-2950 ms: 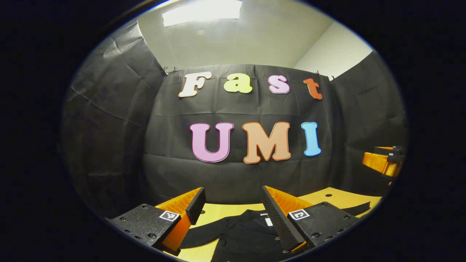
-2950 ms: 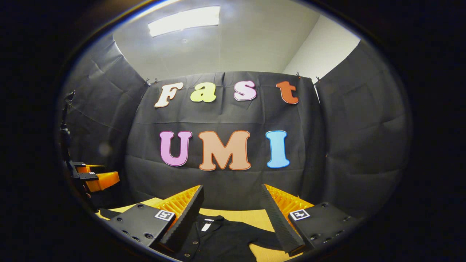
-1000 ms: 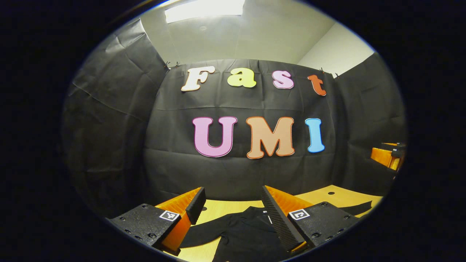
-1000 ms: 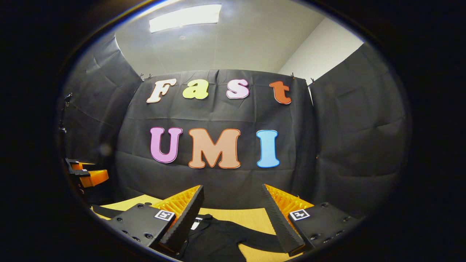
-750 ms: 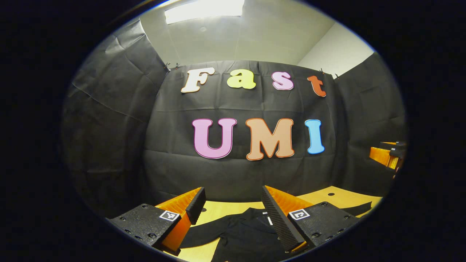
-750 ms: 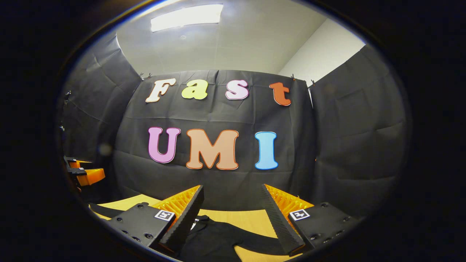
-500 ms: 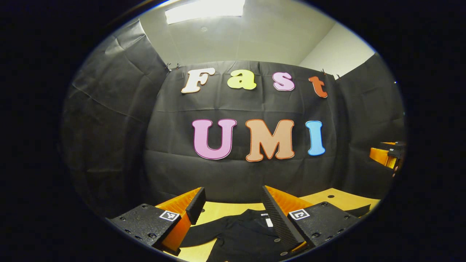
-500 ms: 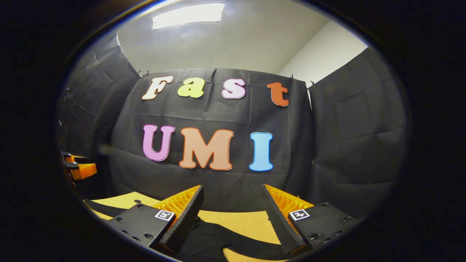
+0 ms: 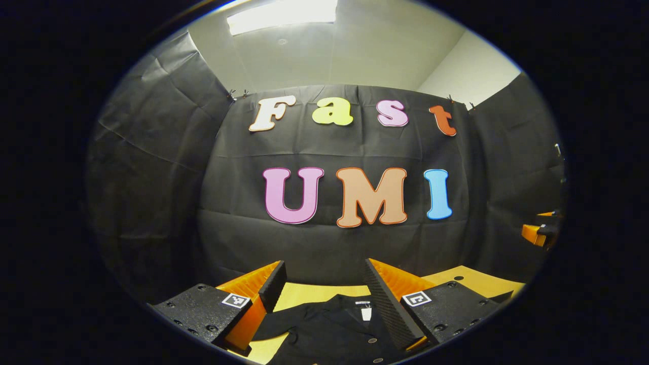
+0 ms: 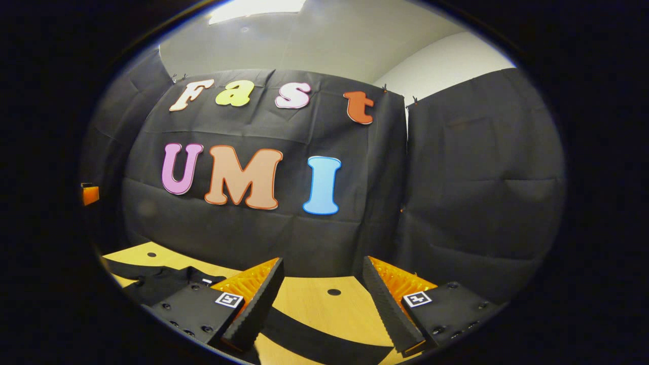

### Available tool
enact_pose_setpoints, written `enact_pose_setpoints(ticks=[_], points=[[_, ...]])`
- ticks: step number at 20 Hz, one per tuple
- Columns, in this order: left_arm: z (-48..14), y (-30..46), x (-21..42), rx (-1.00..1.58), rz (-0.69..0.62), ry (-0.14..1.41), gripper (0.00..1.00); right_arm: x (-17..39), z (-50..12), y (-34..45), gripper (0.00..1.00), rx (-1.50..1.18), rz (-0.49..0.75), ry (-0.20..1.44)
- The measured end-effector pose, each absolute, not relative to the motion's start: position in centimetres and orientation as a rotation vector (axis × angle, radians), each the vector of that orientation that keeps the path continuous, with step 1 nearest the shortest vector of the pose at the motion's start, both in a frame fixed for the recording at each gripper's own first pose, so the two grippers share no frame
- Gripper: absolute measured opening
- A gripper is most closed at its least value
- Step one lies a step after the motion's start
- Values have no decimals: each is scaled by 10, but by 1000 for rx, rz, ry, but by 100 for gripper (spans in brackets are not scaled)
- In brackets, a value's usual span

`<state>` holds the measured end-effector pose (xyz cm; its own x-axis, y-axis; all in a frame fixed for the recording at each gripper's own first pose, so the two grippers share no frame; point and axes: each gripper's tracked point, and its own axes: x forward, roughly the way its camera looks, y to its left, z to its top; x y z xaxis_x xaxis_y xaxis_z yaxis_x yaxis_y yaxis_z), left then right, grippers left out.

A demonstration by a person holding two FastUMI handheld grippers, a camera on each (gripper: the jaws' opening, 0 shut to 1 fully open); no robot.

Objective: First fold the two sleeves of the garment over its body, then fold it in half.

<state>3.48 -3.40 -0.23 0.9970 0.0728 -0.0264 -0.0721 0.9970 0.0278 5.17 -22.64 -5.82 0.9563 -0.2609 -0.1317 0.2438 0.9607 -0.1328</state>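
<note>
Your garment [image 9: 329,329] lies flat on the worktop [image 10: 314,304], between your left tongs [image 9: 324,286]; a sleeve [image 10: 314,339] crosses under your right tongs [image 10: 322,284].

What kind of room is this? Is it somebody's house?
Probably not a house: it looks like a small recording booth. Crinkled black cloth walls are clipped up around a light wooden table, a black garment lies spread on it, and a long ceiling light shines above.

The black garment [image 9: 332,332] lies flat on the wooden table [image 10: 309,309]. It has small round buttons and a white tag at the neck. One long sleeve [image 10: 309,342] is stretched out straight across the table top.
</note>
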Motion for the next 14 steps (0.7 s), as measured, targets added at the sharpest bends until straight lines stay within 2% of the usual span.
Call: enact_pose_setpoints(ticks=[14], points=[[-11,-128,48,58,57,70,93,31,-185,-343,99,-146,-220,460]])
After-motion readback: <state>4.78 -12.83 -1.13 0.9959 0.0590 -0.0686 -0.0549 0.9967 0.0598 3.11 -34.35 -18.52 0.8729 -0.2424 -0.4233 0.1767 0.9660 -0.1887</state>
